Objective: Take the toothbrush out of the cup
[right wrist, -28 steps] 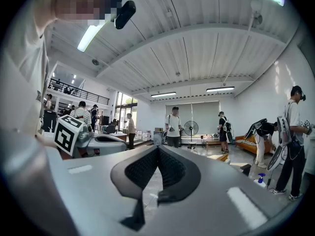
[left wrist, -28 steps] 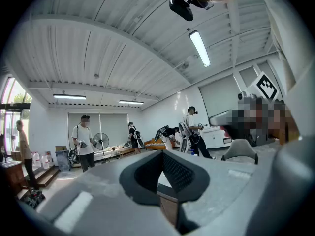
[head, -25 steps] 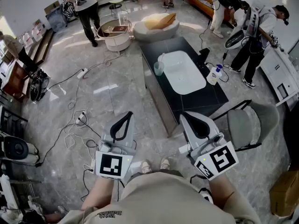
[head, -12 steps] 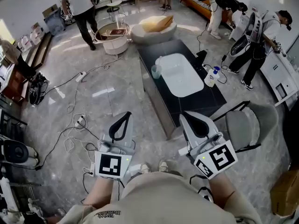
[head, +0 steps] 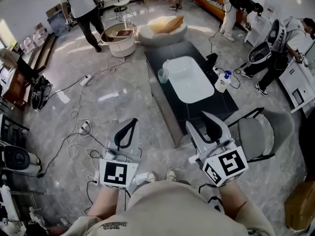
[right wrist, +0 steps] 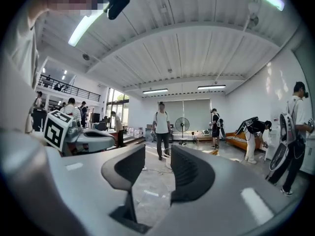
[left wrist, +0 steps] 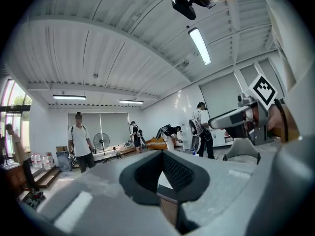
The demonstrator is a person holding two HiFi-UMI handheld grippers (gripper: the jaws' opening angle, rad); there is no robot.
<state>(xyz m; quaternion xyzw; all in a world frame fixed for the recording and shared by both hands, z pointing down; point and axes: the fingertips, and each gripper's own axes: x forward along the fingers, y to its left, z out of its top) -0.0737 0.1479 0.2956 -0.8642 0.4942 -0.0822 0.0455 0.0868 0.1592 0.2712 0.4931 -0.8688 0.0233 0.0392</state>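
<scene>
Opening right gripper (head: 202, 122) empty, cup (head: 162, 75) well ahead.

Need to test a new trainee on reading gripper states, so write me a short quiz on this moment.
1. True or false: the right gripper is closed on the cup.
2. Which gripper has its jaws together? A. the left gripper B. the right gripper C. both
3. Fill in: the cup stands on the dark counter, at the left edge of the white ____.

Key
1. False. The right gripper's jaws have just been opening, nothing is between them, and the cup stands far off on the counter.
2. A
3. basin
</scene>
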